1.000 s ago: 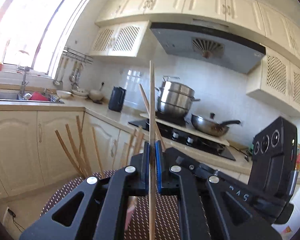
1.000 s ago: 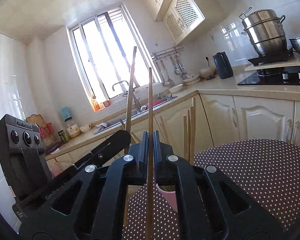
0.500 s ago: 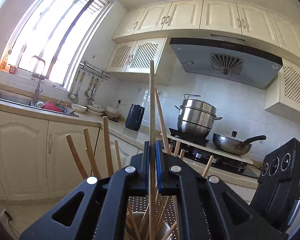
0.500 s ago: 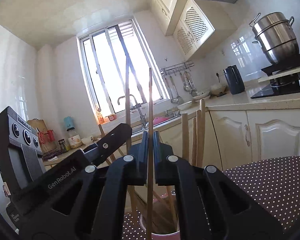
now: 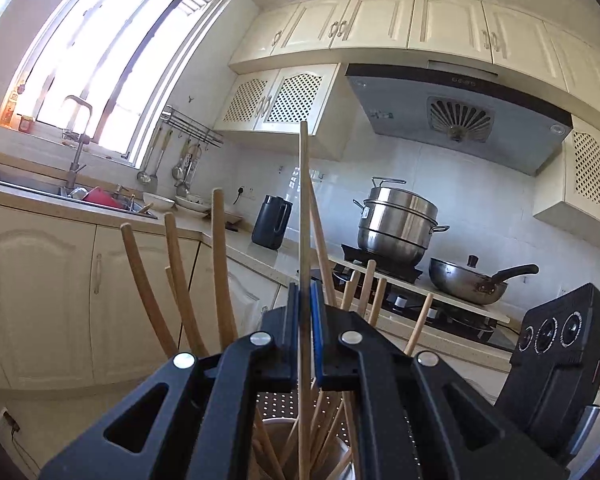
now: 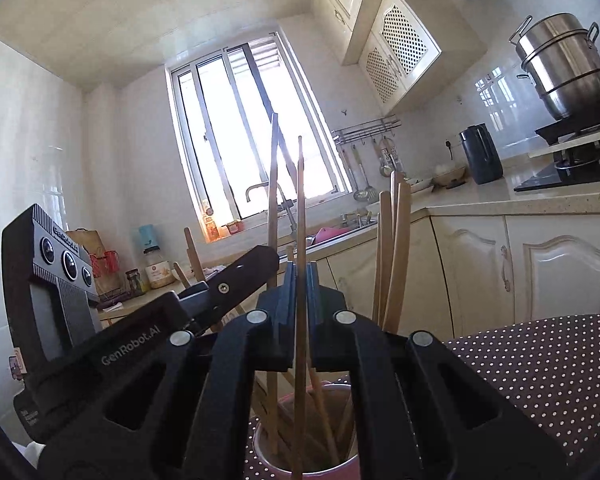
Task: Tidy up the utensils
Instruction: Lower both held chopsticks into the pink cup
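- While both grippers hang above the cup (image 6: 350, 466), each has its jaws closed on one upright chopstick.
- Left gripper (image 5: 305, 320): blue pads pinch the left chopstick (image 5: 303, 208) at mid-length. Long axis vertical; lower end runs down between the jaws into the cup mouth (image 5: 284, 428). Whether the tip touches the cup floor cannot be told.
- Right gripper (image 6: 300, 304): jaws shut on the right chopstick (image 6: 300, 216), also vertical. Lower end shows inside the cup, close to the near wall.
- Cup stands on a dotted cloth (image 6: 540, 364), directly under both tools. Pink rim visible in the right wrist view.
- Bundle of chopsticks (image 5: 220, 272) already in the cup, fanned outward and leaning on the rim on all sides of the two held sticks.
- Key relation: the cup lies straight below each gripper, along each stick's long axis, so a release should drop it the rest of the way in. Neither gripper looks clearly nearer to the cup.
- Judgement: insertion step nearly done; opening the jaws is what remains.
- Risk: a held stick could catch on a leaning one and tip outward over the rim.
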`<action>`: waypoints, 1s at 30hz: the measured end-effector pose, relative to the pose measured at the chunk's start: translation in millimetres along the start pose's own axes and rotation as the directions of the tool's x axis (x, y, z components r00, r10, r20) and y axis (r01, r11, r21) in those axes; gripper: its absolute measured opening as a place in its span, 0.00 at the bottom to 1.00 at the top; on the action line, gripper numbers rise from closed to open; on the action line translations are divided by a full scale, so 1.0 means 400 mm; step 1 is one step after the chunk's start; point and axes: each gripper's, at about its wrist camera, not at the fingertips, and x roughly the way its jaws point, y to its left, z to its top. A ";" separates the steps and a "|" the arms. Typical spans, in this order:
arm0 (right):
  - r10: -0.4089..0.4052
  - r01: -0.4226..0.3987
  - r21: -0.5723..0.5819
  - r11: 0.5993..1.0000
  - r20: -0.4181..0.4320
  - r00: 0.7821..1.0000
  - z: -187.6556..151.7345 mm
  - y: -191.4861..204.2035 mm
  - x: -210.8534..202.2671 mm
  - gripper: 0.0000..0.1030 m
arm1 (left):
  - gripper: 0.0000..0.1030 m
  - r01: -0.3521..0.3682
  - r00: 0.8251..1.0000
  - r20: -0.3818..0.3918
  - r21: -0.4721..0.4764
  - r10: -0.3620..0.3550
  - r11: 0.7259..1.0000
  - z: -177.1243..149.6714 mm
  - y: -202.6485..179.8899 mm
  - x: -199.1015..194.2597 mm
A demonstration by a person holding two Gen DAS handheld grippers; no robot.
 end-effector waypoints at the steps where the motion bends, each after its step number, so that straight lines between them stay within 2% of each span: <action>1: 0.003 -0.003 -0.001 1.000 0.001 1.000 0.001 -0.002 0.001 0.05 | 0.06 0.002 1.000 -0.003 -0.001 -0.002 1.000 -0.001 0.001 0.001; 20: 0.028 -0.028 -0.016 0.999 0.025 0.999 -0.029 -0.028 0.024 0.05 | 0.06 -0.024 1.000 -0.008 -0.022 0.024 0.999 -0.030 0.019 0.014; 27: 0.073 -0.073 0.036 0.997 0.009 0.997 -0.036 -0.040 0.038 0.05 | 0.06 -0.017 1.000 -0.010 -0.033 0.017 0.999 -0.028 0.027 0.013; 30: 0.078 -0.080 0.055 0.995 0.031 0.996 -0.027 -0.047 0.028 0.05 | 0.06 -0.010 1.000 -0.017 -0.048 0.009 0.999 -0.027 0.031 0.016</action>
